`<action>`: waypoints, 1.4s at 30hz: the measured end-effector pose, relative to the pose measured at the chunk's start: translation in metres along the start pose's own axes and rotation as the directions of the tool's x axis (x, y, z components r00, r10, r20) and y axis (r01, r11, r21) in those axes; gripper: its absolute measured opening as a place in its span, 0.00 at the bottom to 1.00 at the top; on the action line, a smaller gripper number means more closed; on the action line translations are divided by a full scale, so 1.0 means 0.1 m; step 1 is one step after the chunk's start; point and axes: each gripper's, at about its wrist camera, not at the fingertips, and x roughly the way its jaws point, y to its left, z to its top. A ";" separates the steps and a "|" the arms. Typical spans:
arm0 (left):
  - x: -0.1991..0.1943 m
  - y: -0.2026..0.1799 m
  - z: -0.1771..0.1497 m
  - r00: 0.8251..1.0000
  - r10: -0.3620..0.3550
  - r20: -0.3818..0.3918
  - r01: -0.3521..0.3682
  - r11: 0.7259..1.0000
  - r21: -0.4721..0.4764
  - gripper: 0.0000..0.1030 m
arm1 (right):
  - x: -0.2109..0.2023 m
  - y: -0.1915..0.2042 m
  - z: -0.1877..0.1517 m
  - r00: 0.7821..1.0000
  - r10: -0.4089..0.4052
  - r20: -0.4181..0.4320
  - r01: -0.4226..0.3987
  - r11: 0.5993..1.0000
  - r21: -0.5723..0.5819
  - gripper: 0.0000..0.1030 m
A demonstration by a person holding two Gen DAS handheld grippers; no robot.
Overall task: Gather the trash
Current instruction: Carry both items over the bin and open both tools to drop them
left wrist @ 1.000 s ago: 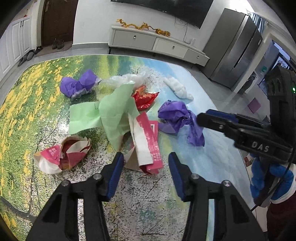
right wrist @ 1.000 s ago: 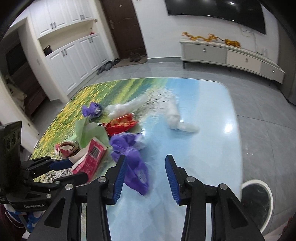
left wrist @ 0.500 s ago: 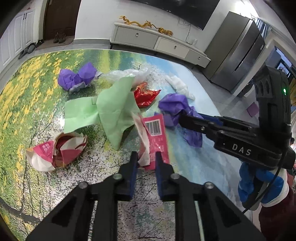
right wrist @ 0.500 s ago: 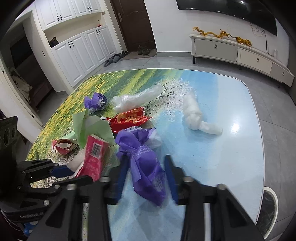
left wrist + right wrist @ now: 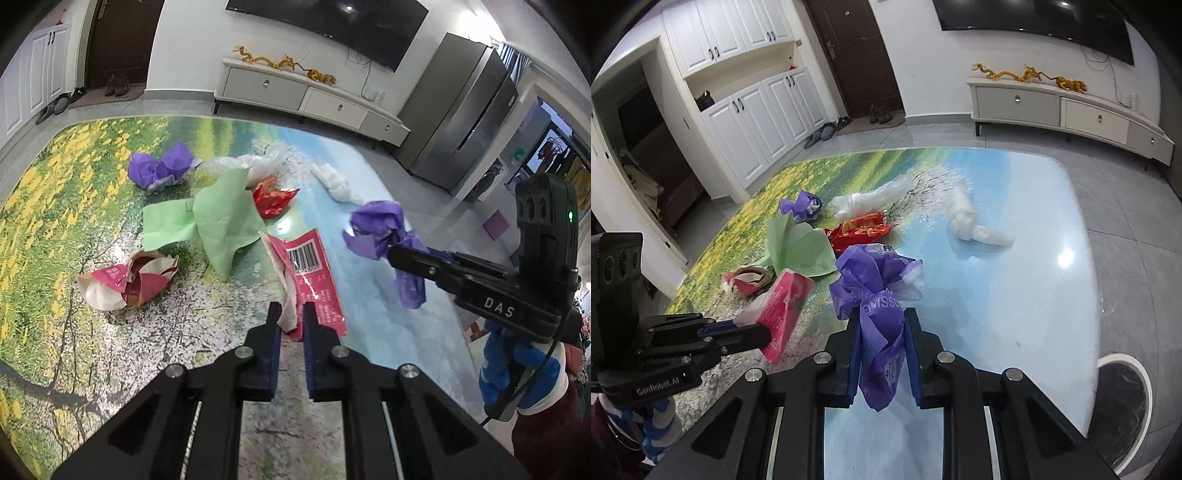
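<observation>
My left gripper is shut on a pink wrapper with a barcode and holds it lifted above the table; the wrapper also shows in the right wrist view. My right gripper is shut on a purple plastic bag, lifted off the table; the bag also shows in the left wrist view. On the table lie green paper, a red snack bag, a crumpled pink-white wrapper, a purple wad, a clear bag and a white wad.
The table has a landscape print with a rounded edge. A round black bin stands on the floor to the right of the table. A low white cabinet runs along the far wall.
Both grippers have shut on their trash and lifted it: the left on the pink wrapper, the right on the purple bag. Both were open one second ago.
</observation>
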 end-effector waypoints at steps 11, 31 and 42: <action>-0.16 -0.50 0.23 0.997 -0.077 0.026 0.074 0.993 0.090 0.10 | -0.80 -0.46 -0.19 0.989 -0.089 0.115 0.077 0.992 0.102 0.19; 0.91 -2.28 0.44 0.970 -0.170 -0.176 0.224 0.905 0.362 0.10 | -1.35 -2.01 -0.96 0.933 -0.358 0.036 0.310 0.850 0.426 0.19; 1.68 -2.99 0.42 0.949 -0.143 -0.280 0.249 0.885 0.394 0.10 | -1.21 -2.63 -1.31 0.925 -0.378 -0.044 0.342 0.776 0.529 0.20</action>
